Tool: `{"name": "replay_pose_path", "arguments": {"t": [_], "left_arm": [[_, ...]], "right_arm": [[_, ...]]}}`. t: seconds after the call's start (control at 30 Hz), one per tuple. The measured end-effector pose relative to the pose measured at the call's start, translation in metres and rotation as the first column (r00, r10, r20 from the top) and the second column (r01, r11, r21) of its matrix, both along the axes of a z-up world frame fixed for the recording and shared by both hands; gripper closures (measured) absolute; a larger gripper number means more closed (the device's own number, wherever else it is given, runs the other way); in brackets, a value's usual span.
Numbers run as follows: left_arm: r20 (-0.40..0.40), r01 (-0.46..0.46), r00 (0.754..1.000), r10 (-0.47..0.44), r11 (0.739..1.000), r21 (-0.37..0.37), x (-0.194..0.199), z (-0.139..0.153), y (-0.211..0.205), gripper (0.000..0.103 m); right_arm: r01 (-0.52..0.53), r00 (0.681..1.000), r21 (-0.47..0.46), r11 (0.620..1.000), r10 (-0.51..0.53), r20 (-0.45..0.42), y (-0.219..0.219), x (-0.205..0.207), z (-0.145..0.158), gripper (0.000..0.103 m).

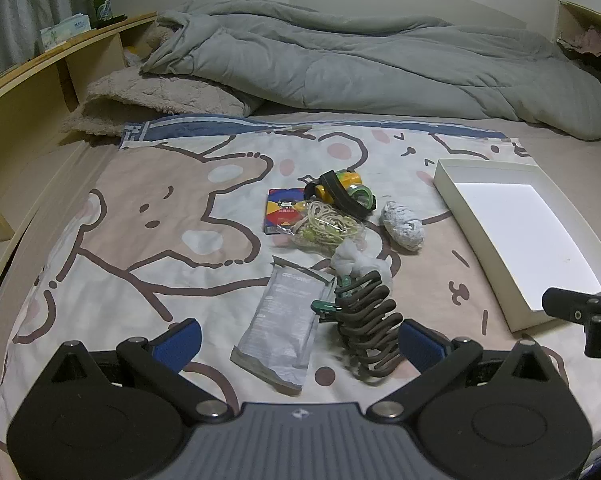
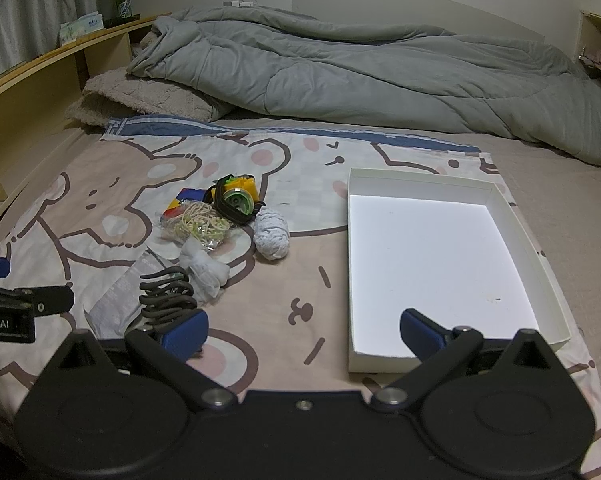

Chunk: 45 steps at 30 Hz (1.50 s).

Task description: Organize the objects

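Here, both tools spread apart: left tool over foil pouch and coiled cord; right tool beside white tray.

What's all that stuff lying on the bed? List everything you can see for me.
white tray: one, white, nothing in it, right side of the bear blanket
dark coiled wire: one, brown-black, nearest the left gripper
silver pouch: one, grey, left of the coil
green clip: one, green, partly under the coil
white wad: one, white, behind the coil
bag of rubber bands: one, clear, yellowish bands
colourful card pack: one, multicolour, under the bag
yellow and green toy: one, dark strap
rolled cloth: one, grey-white
grey duvet: one, far end
green bottle: one, shelf
left gripper: open, blue pads
right gripper: open, blue pads
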<state>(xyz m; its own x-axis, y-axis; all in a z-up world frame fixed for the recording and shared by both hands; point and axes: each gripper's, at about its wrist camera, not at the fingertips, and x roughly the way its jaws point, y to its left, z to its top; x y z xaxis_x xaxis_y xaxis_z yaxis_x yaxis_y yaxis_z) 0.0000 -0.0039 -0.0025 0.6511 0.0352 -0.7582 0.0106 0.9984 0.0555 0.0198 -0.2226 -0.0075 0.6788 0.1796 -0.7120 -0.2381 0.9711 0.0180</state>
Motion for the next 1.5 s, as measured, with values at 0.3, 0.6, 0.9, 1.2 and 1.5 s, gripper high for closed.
{"name": "replay_pose_path", "arguments": {"t": [0.3, 0.6, 0.9, 1.2, 1.5], "left_arm": [[-0.002, 0.007, 1.000, -0.007, 1.000, -0.002, 0.0001, 0.0016, 0.0004, 0.000], [-0.001, 0.006, 1.000, -0.006, 1.000, -0.003, 0.0001, 0.0015, 0.0001, 0.000], [-0.001, 0.006, 1.000, -0.006, 1.000, -0.002, 0.0001, 0.0014, -0.0002, 0.000], [-0.001, 0.005, 1.000, -0.005, 1.000, -0.002, 0.0000, 0.0012, -0.0003, 0.000], [-0.001, 0.003, 1.000, -0.003, 1.000, -0.002, -0.0001, 0.0009, -0.0005, 0.000]], "right_arm": [[-0.002, 1.000, -0.001, 1.000, 0.002, 0.001, 0.0004, -0.0001, 0.0002, 0.000], [-0.007, 1.000, -0.003, 1.000, 0.007, 0.007, 0.0033, -0.0007, 0.0009, 0.000], [-0.010, 1.000, -0.006, 1.000, 0.010, 0.006, 0.0033, -0.0002, 0.0005, 0.000], [-0.012, 1.000, -0.016, 1.000, 0.012, 0.006, 0.0032, -0.0001, 0.0003, 0.000], [-0.011, 1.000, -0.015, 1.000, 0.011, 0.005, 0.0032, -0.0004, 0.0001, 0.000]]}}
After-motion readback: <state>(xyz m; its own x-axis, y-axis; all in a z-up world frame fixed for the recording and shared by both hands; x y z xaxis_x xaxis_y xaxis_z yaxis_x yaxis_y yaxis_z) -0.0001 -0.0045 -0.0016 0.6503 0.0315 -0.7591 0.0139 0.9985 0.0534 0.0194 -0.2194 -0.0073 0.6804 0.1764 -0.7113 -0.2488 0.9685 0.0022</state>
